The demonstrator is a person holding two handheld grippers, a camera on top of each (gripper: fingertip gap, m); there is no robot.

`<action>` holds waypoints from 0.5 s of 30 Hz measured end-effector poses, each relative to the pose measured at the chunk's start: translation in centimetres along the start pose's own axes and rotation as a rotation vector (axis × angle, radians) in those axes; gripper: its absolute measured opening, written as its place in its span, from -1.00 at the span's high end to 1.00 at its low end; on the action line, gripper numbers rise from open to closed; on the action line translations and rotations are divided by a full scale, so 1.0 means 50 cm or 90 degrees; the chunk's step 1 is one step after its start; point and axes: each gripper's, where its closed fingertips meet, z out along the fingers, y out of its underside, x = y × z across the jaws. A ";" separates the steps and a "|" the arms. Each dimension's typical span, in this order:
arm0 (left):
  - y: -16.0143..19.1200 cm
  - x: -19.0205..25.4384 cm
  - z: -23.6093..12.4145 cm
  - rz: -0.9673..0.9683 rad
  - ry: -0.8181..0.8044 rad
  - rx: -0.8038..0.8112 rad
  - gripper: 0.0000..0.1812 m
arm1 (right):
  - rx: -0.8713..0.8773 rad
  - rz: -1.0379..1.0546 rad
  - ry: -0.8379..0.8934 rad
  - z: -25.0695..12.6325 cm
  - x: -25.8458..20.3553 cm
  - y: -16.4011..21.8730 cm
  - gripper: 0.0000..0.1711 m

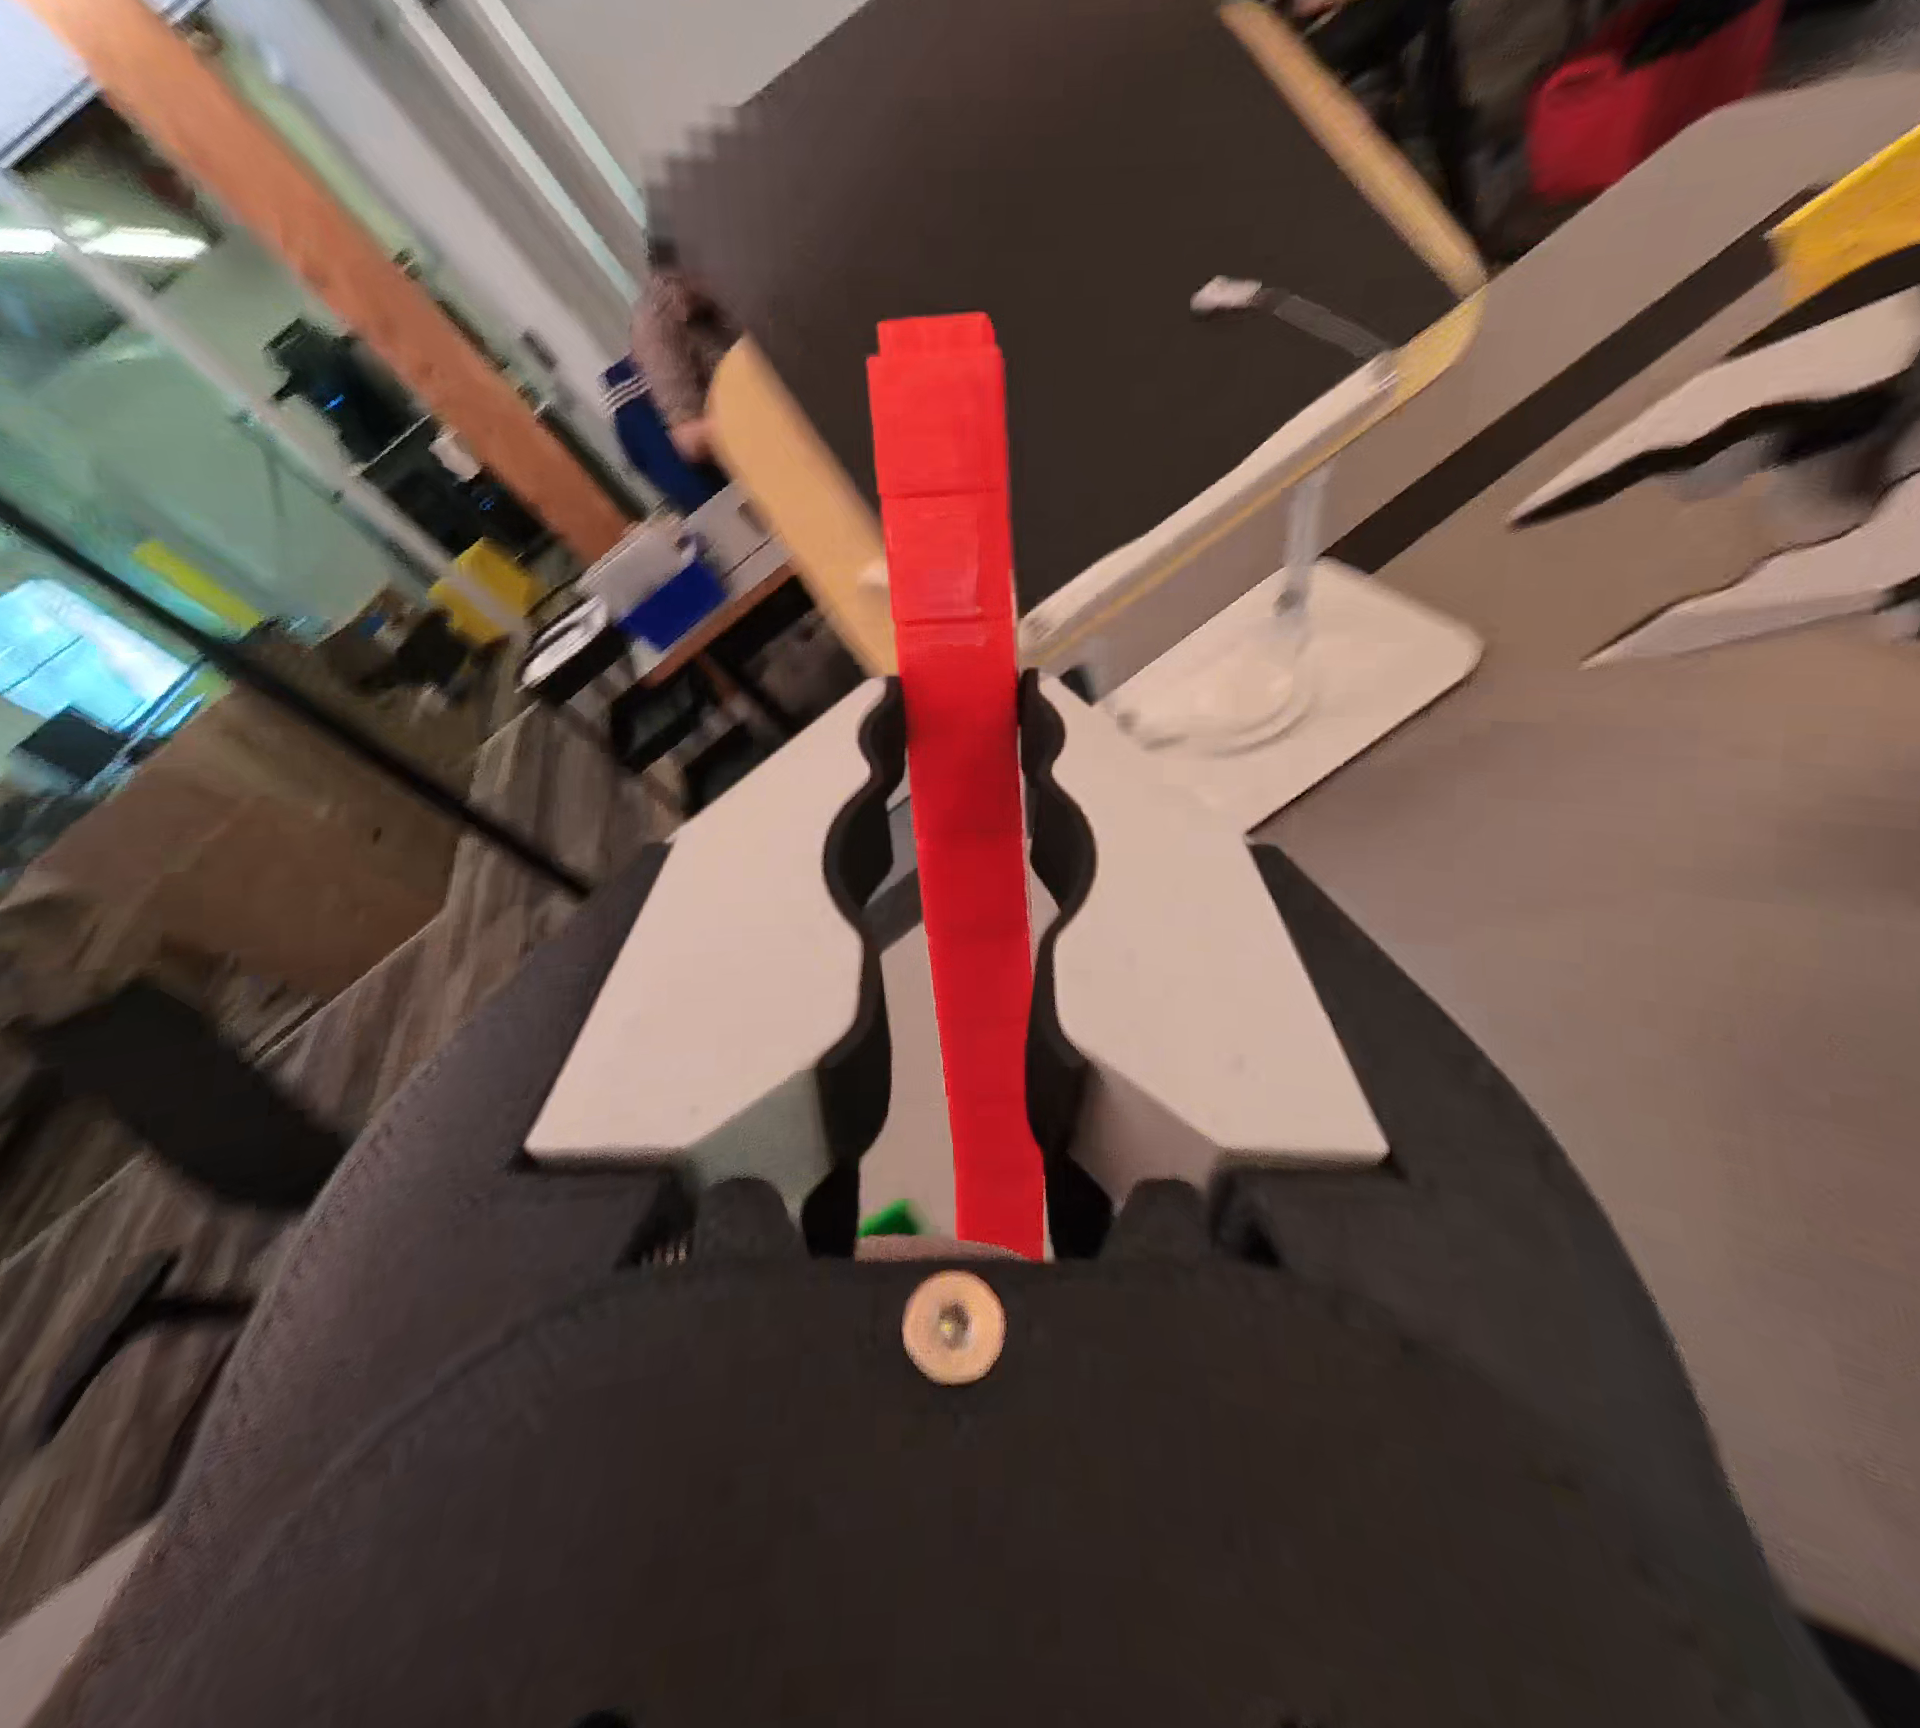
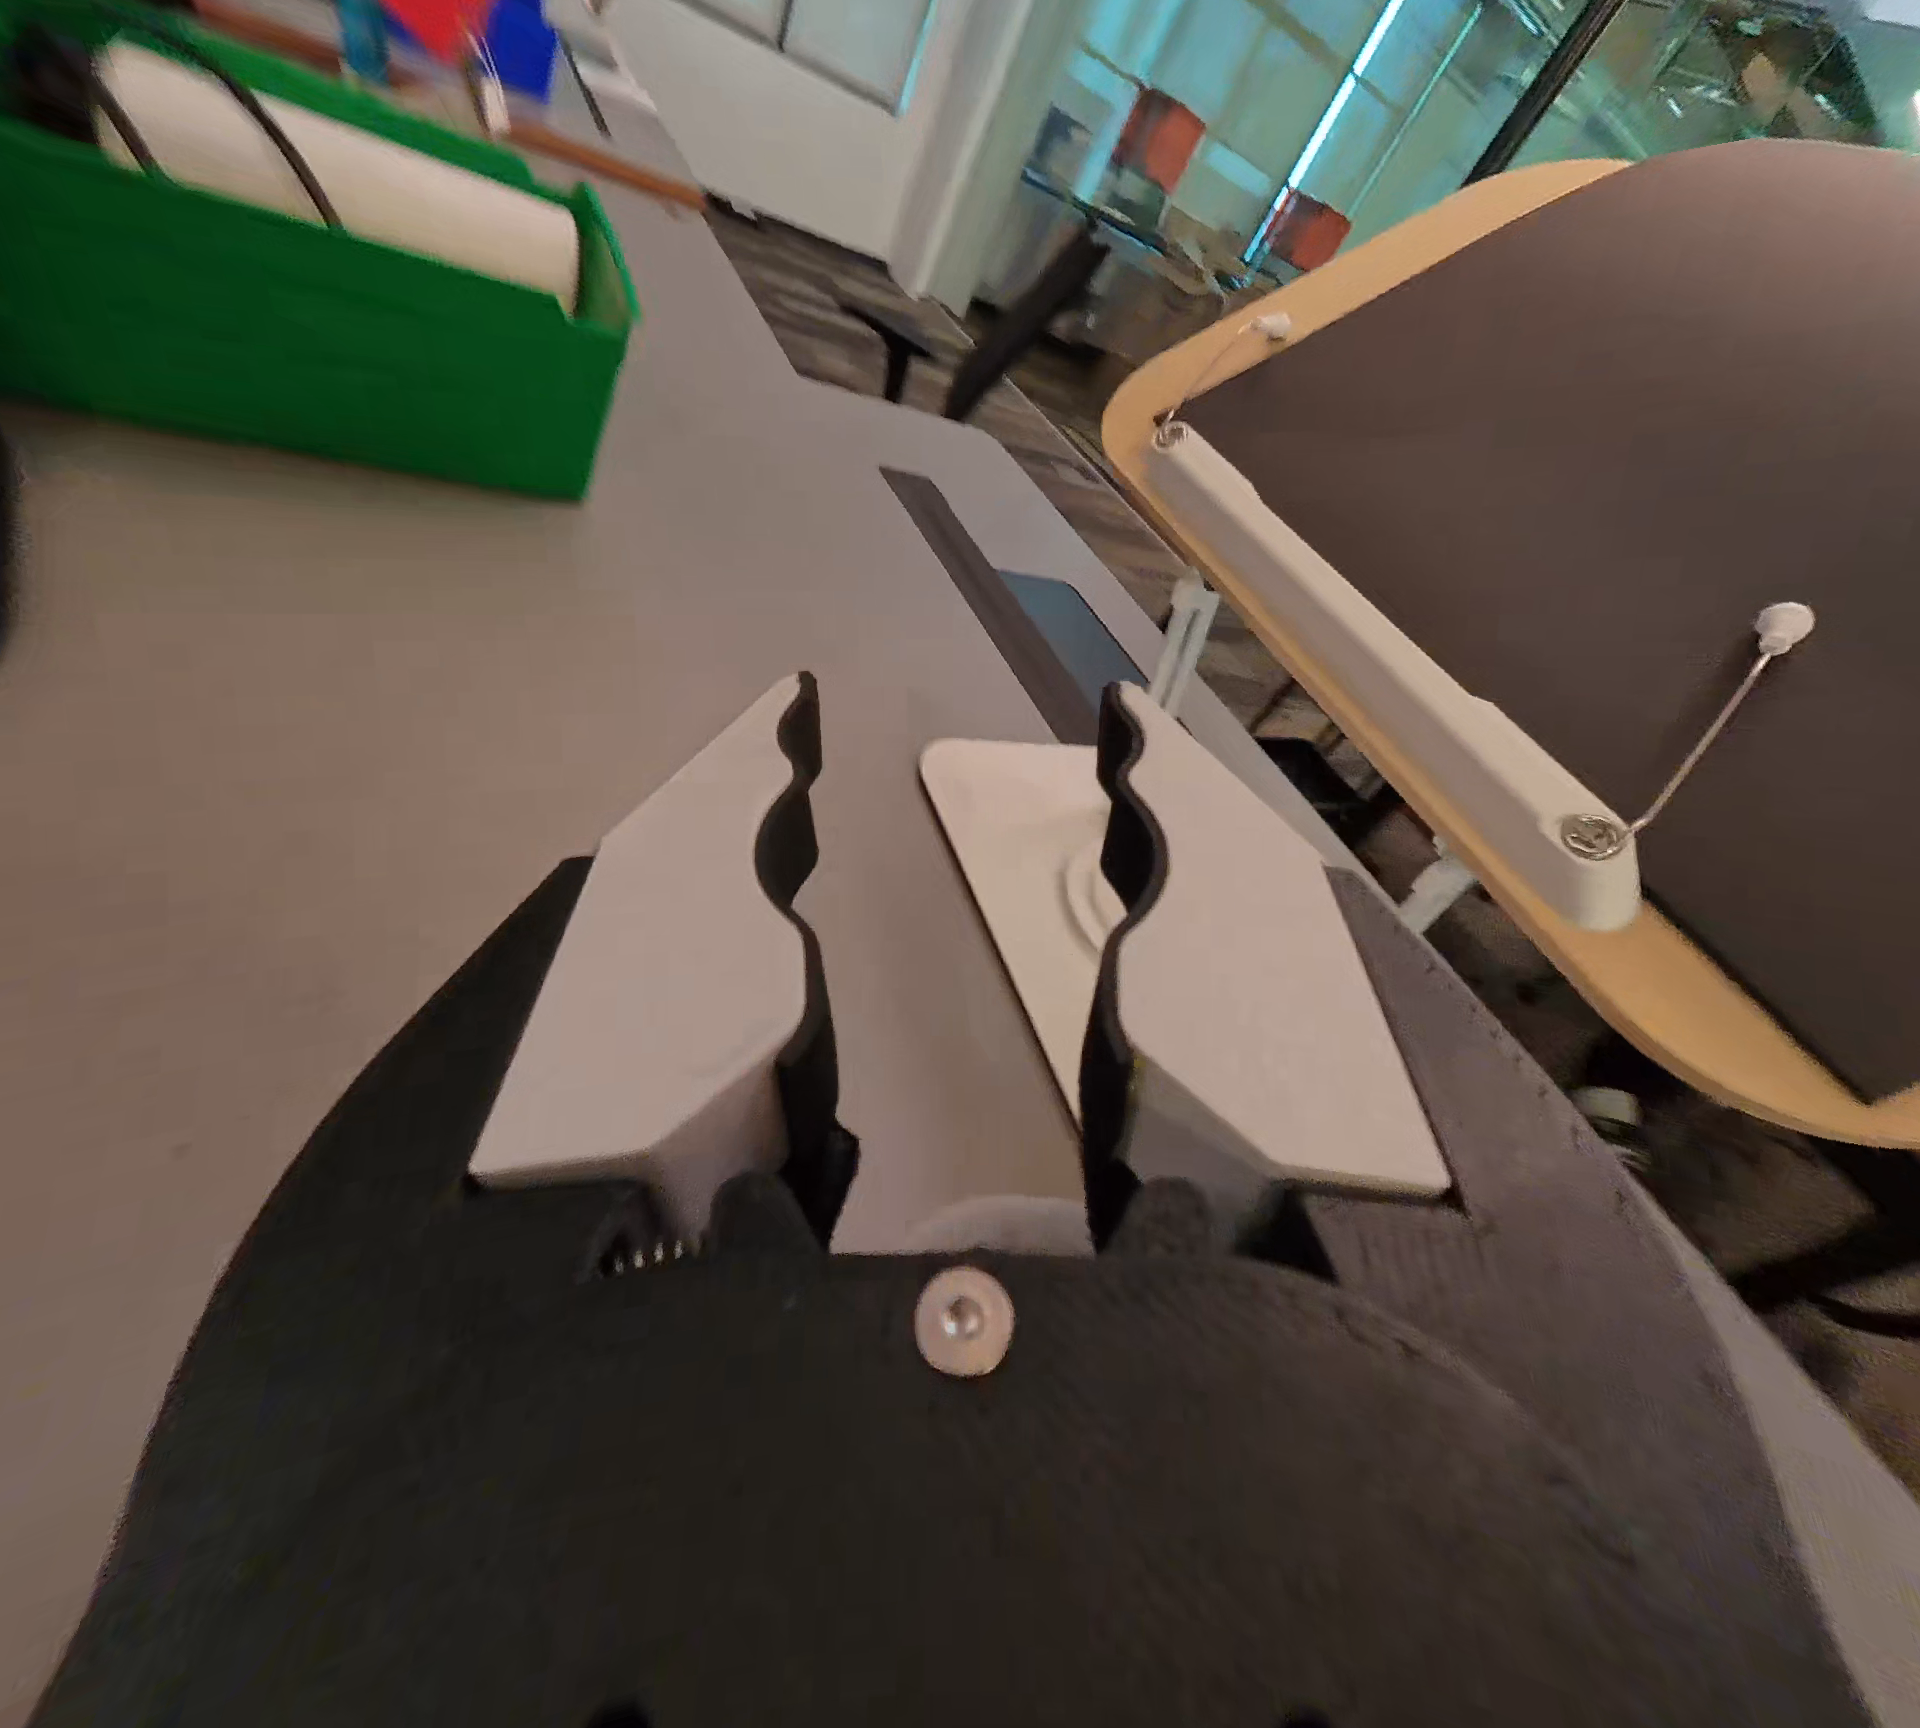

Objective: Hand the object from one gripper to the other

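Red bar (image 1: 961, 743) stands pinched between the left hand-held gripper (image 1: 956, 691) fingers, pointing to 12 o'clock, while the right hand-held gripper (image 2: 961, 702) hangs spread over the bench (image 2: 312, 743).

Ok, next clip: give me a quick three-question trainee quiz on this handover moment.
1. True or false: the left gripper is shut on the red bar.
2. The right gripper is: A) open and empty, B) shut on a cup.
3. Fill in: the bin on the table is ____ in colour.

Key: 1 true; 2 A; 3 green.
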 end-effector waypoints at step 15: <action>0.056 0.375 0.189 0.045 0.348 0.216 0.78 | 0.130 0.066 -0.094 -0.053 -0.006 -0.068 0.36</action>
